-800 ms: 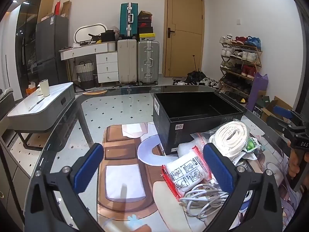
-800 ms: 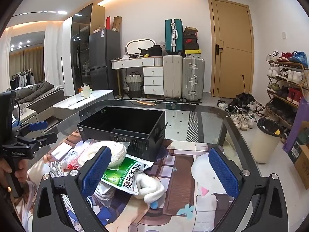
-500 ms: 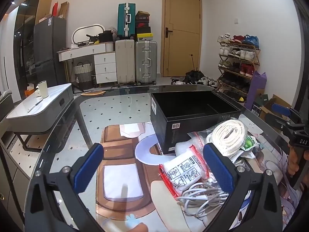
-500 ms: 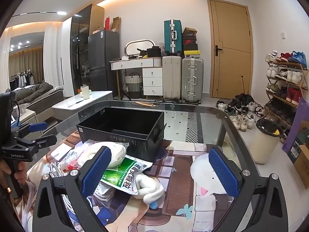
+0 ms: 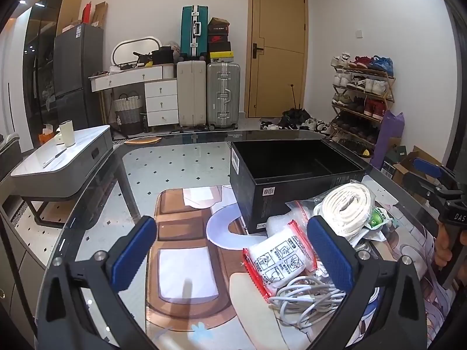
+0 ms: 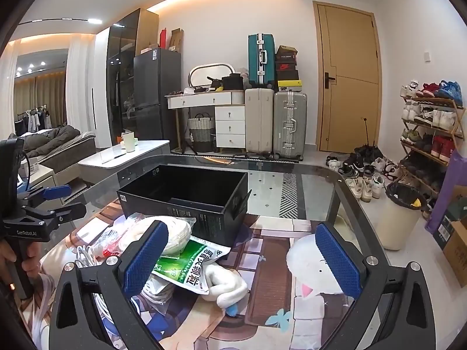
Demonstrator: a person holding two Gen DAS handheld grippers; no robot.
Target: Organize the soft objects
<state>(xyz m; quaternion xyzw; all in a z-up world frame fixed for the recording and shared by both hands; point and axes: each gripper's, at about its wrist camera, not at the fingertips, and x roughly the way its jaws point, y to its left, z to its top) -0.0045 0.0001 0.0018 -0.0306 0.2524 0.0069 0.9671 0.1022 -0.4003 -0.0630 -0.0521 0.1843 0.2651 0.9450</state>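
**Left wrist view: pick not yet begun**

Lower left: left tongs (image 5: pixel 230 250) apart, gripping nothing. Centre right: empty black box (image 5: pixel 294 183) on glass counter (image 5: pixel 175 157). Lower right: soft pile, white pouch (image 5: pixel 280 259) nearest. Right tongs (image 6: pixel 242 259) likewise apart, empty. Next, probably: lower, centre on pouch, close gently.

White walls, wooden door (image 5: pixel 277 49), stacked suitcases (image 5: pixel 208 93), shoe rack (image 5: pixel 362 99), tiled floor (image 5: pixel 181 166).
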